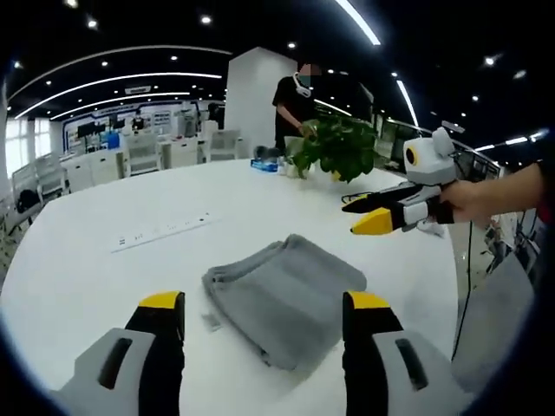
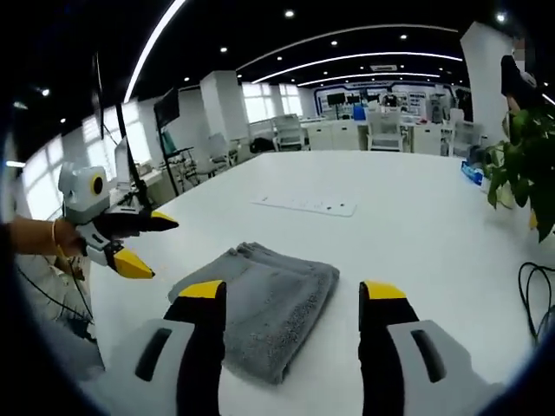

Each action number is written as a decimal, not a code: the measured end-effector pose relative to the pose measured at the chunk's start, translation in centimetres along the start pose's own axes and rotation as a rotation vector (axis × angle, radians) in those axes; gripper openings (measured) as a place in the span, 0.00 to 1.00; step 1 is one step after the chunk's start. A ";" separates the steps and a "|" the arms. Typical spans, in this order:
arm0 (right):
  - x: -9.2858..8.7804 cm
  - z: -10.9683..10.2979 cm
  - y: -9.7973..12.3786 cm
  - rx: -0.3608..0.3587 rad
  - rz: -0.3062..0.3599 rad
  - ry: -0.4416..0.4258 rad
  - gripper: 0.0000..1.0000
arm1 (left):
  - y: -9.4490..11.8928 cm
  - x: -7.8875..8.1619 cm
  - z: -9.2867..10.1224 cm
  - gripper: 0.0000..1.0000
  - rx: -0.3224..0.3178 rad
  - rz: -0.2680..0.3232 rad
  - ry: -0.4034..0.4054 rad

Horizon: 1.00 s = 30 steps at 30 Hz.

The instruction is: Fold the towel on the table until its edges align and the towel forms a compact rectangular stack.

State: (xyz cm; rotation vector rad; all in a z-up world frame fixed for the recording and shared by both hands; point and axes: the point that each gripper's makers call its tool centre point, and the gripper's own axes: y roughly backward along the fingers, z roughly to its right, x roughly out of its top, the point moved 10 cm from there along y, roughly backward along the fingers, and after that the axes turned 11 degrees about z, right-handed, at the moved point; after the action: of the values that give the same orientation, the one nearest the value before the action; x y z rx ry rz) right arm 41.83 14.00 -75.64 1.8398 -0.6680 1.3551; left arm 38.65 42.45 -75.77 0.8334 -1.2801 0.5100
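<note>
At the centre of the left gripper view, a grey towel (image 1: 286, 299) lies folded in a thick rectangular stack on the white bench (image 1: 113, 277), its layered edges showing along the left side. The left gripper (image 1: 264, 316) rises from the bottom of the frame with its yellow-tipped jaws spread wide, one on either side of the towel's near end and holding nothing. At the right of the frame, the right gripper (image 1: 375, 214) hangs above the bench, held by a hand (image 1: 473, 199); its jaws stand apart and empty. A white power strip (image 1: 160, 232) lies on the bench at left centre, and a potted plant (image 1: 338, 147) stands at the bench's far edge, with a person (image 1: 293, 104) behind it.

Low in the centre of the right gripper view, the same towel (image 2: 269, 303) rests flat on the bench (image 2: 416, 225). The right gripper (image 2: 295, 299) frames it with jaws wide and empty. At the left of the frame, the left gripper (image 2: 147, 247) is off the towel, jaws parted and empty. The power strip (image 2: 303, 205) lies beyond the towel, and the plant (image 2: 525, 169) shows at the right edge.
</note>
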 end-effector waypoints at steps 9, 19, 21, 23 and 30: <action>-1.3 -2.6 3.7 0.019 0.016 0.025 0.65 | 3.4 -1.0 2.2 0.78 0.005 0.000 -0.018; -3.5 -4.8 7.3 0.030 0.008 0.044 0.66 | 7.1 -2.0 4.3 0.79 0.042 0.027 -0.013; -3.9 -5.1 8.0 0.030 0.006 0.046 0.66 | 7.8 -2.4 4.7 0.79 0.049 0.028 -0.005; -4.3 -5.3 8.6 0.032 0.003 0.045 0.66 | 8.6 -2.9 5.0 0.79 0.055 0.017 -0.011; -5.7 -6.6 11.2 0.009 0.005 0.031 0.66 | 10.1 -4.8 6.1 0.79 0.079 -0.005 0.014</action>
State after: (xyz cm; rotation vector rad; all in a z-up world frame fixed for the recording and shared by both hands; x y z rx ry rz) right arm 27.77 12.61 -77.08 1.8213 -0.6519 1.3892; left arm 26.17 44.41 -77.46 0.8973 -1.2512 0.5644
